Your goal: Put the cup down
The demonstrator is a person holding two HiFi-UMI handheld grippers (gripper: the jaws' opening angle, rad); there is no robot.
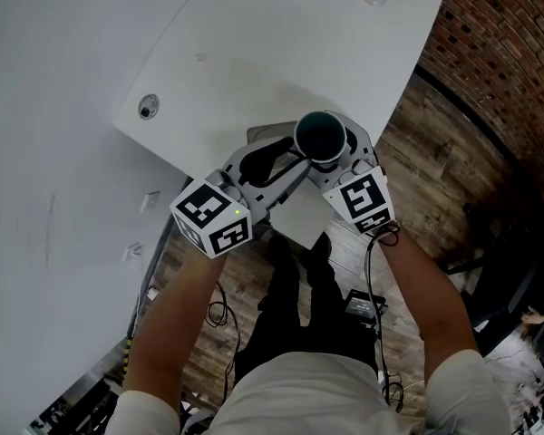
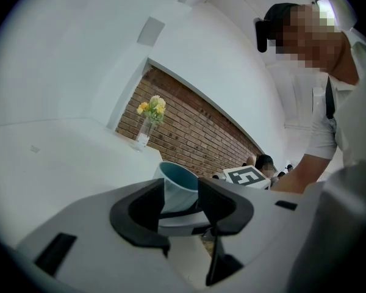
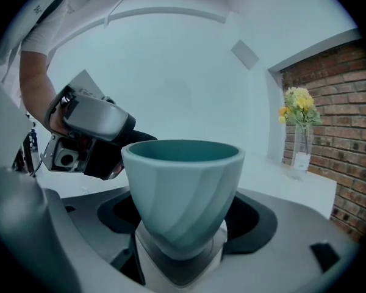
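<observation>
Right tool (image 3: 180, 227) has the job here, and the sound way, as I judge it, is to carry the cup (image 3: 182, 188) further in over the white counter (image 1: 254, 53), away from the near edge, lower it level until the base sits flat, and only then let the jaws part, drawing straight back so neither jaw catches the flared wall. The cup is wide at the rim and narrow at the foot, so it would likely tip easily if let go while tilted or above the surface. In the right gripper view the jaws are pressed onto the narrow lower part of the cup, which stands upright between them, empty and clear of any surface. In the head view it hangs about over the counter's near edge; how high I cannot tell. Left tool (image 2: 180, 203) has its jaws spread, nothing pinched, with the cup showing in the gap just beyond their tips; whether a tip touches it I cannot tell. It should be pulled aside first. A vase of flowers (image 3: 301, 127) stands well apart at the far corner.
</observation>
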